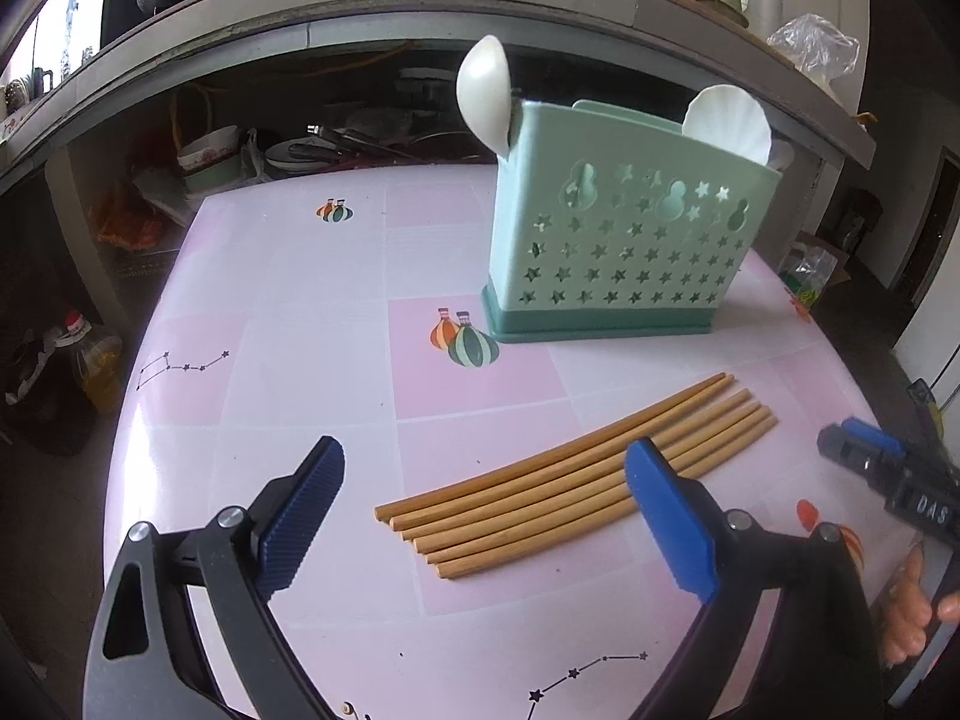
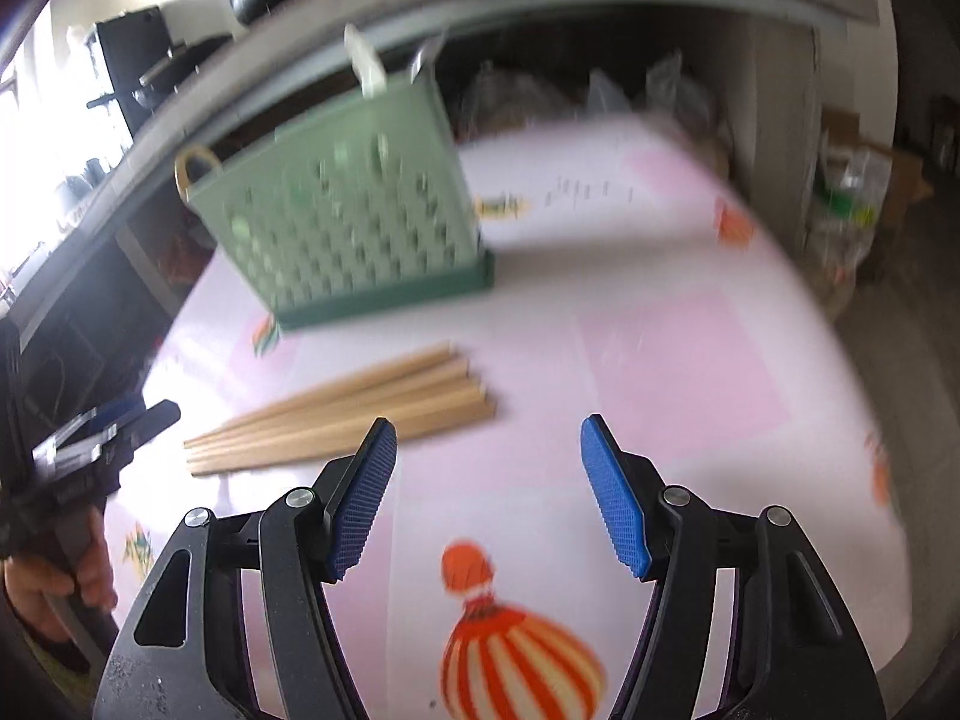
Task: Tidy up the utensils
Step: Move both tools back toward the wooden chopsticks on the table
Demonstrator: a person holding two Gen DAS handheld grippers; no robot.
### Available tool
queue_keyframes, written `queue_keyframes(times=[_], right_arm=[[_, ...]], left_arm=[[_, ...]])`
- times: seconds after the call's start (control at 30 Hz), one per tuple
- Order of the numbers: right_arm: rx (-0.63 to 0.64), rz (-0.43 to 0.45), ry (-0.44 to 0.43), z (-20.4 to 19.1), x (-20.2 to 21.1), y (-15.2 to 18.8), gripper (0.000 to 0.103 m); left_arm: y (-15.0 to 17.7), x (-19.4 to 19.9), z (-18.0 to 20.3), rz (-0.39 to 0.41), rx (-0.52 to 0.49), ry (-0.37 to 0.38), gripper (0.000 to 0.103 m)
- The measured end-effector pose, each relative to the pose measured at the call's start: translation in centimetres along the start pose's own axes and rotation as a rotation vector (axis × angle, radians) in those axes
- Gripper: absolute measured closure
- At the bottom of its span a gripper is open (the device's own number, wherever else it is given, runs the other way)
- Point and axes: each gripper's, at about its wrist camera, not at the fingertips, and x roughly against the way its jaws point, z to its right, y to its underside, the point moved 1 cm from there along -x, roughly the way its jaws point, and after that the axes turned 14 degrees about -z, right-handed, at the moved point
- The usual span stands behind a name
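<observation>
The pink patterned table (image 1: 312, 312) carries everything, and the landmark on it is the green utensil holder (image 1: 624, 240), standing upright on its darker base toward the far side. Two white spoons (image 1: 485, 93) already stand in the holder, their bowls poking above its rim, so that part of the sorting looks done. What is left, by my judgement, is the bundle of wooden chopsticks (image 1: 576, 474), which lies flat on the cloth in front of the holder, well apart from it, with the sticks side by side and touching. The left gripper (image 1: 486, 516) hovers on the near side of the chopsticks, its jaws spread wide and holding nothing; one blue pad overlaps the bundle in that view, but whether it touches I cannot tell. The right gripper (image 2: 487, 492) is likewise spread and empty, over bare cloth to the right of the chopsticks' ends. The left wrist view is sharp and shows the holder's star cut-outs and both spoons clearly. The right wrist view is blurred, yet it alone shows a yellowish loop handle (image 2: 195, 168) at the holder's left end.
</observation>
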Motion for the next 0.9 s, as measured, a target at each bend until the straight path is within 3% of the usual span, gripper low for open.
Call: queue_keyframes(times=[0.13,0.4,0.77,0.9], right_arm=[[0.048,-0.059,0.019,-2.3,-1.4,1.3,0.040],[0.154,-0.010,0.065,-5.5,-1.1,3.4,0.023],[0.099,-0.043,0.119,-3.2,-1.5,3.0,0.019],[0.107,-0.051,0.113,-3.4,-1.5,3.0,0.016]], left_arm=[[0.5,-0.8,-0.2,-0.049,0.006,0.018,0.011],[3.2,-0.5,0.1,-0.107,-0.047,-0.036,0.010],[4.8,-1.3,1.9,-0.127,-0.061,-0.130,0.010],[4.8,-1.7,1.1,-0.143,0.007,-0.112,0.010]])
